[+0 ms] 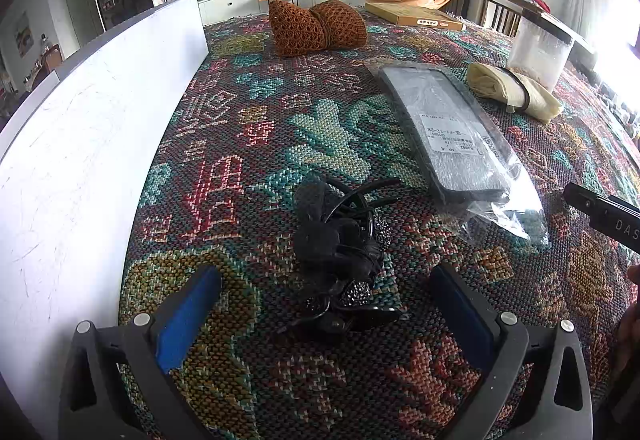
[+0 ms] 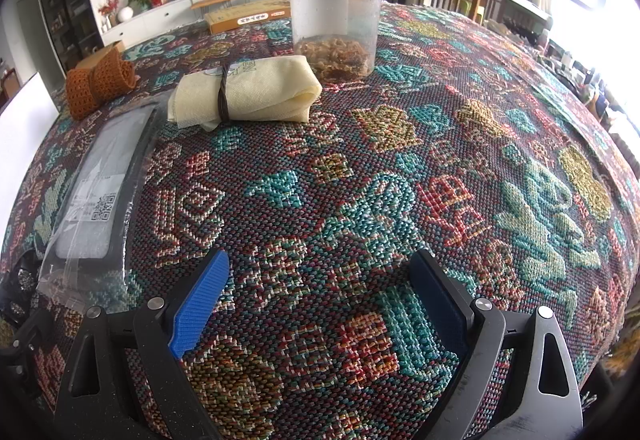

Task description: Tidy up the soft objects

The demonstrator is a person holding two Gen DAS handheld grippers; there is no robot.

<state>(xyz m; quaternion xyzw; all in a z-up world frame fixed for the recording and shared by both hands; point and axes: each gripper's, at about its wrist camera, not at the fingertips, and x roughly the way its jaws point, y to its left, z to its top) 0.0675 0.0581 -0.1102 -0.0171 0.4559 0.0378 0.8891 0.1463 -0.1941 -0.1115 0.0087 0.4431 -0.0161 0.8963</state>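
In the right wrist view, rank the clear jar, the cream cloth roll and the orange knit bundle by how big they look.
1. cream cloth roll and clear jar: look alike, and the jar stands farther off, so unranked.
2. orange knit bundle: smallest, though also farther left and back.

Multicoloured woven tablecloth (image 2: 360, 167), orange knit bundle (image 1: 316, 27), cream cloth roll (image 2: 248, 93).

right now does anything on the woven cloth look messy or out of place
Mostly tidy: two cloth rolls are tied. The black hair-clip tangle lies in a loose heap, and the plastic sleeve has a crumpled open end.
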